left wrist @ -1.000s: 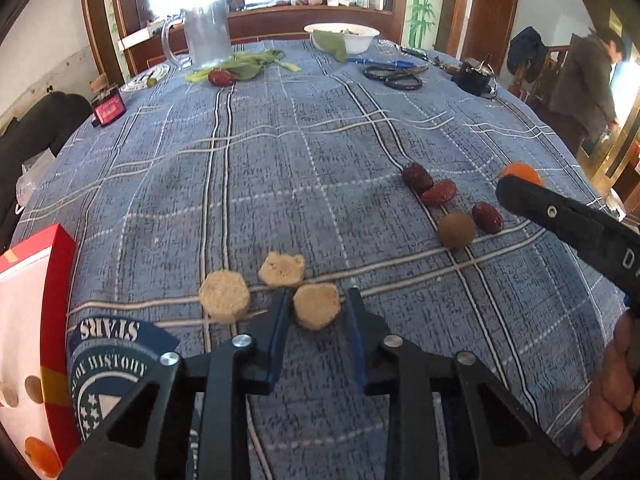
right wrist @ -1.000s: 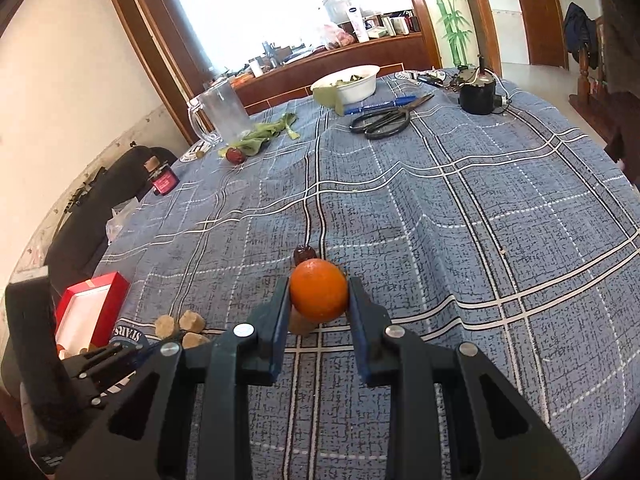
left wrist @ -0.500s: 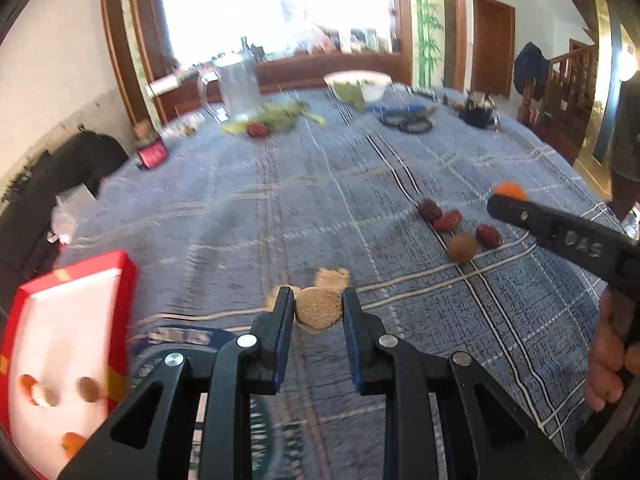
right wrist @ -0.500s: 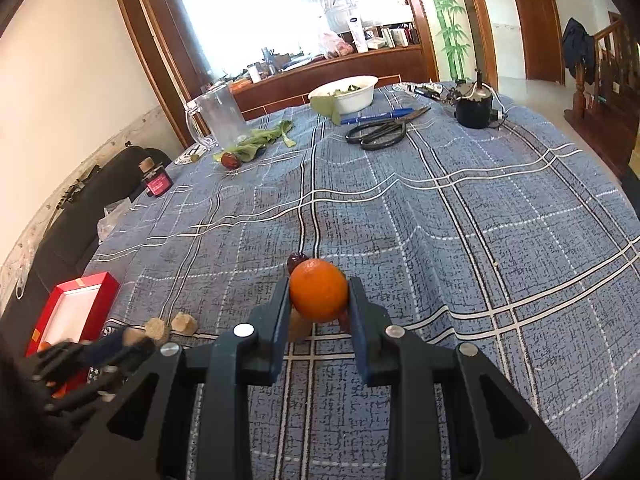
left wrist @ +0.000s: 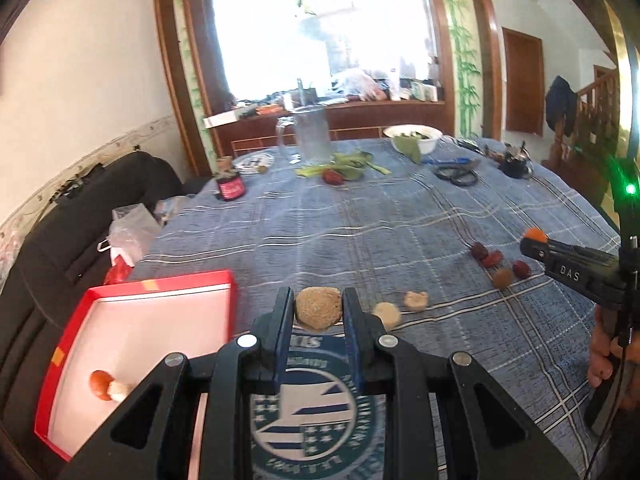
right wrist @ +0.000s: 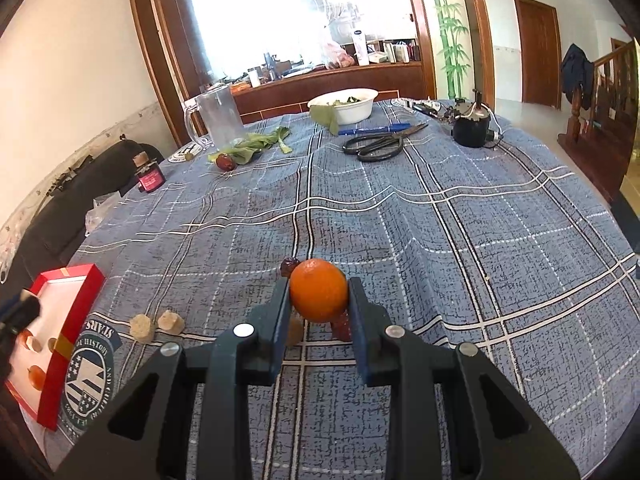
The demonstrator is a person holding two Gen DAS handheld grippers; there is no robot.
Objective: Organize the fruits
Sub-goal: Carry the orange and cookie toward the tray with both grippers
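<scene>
Woven checked cloth (right wrist: pixel 400 240) covers the counter, matt and coarse. The orange (right wrist: pixel 318 290) looks smooth, faintly glossy; the tan piece (left wrist: pixel 318 308) looks rough, grainy. The black tongs (left wrist: pixel 318 312) look matt plastic with shiny metal rivets (left wrist: pixel 247 341). The red box (left wrist: pixel 160 282) looks like card.

Tray (left wrist: pixel 160 284) lies at the table's (left wrist: pixel 360 216) left edge, fruits (left wrist: pixel 105 385) inside it; two pieces (left wrist: pixel 398 308) lie right of it, dates (left wrist: pixel 498 264) farther right. Jug (right wrist: pixel 218 114), bowl (right wrist: pixel 348 104) and scissors (right wrist: pixel 378 145) stand at the far side. A date (right wrist: pixel 286 266), possibly touching others, lies behind the orange (right wrist: pixel 319 290).
</scene>
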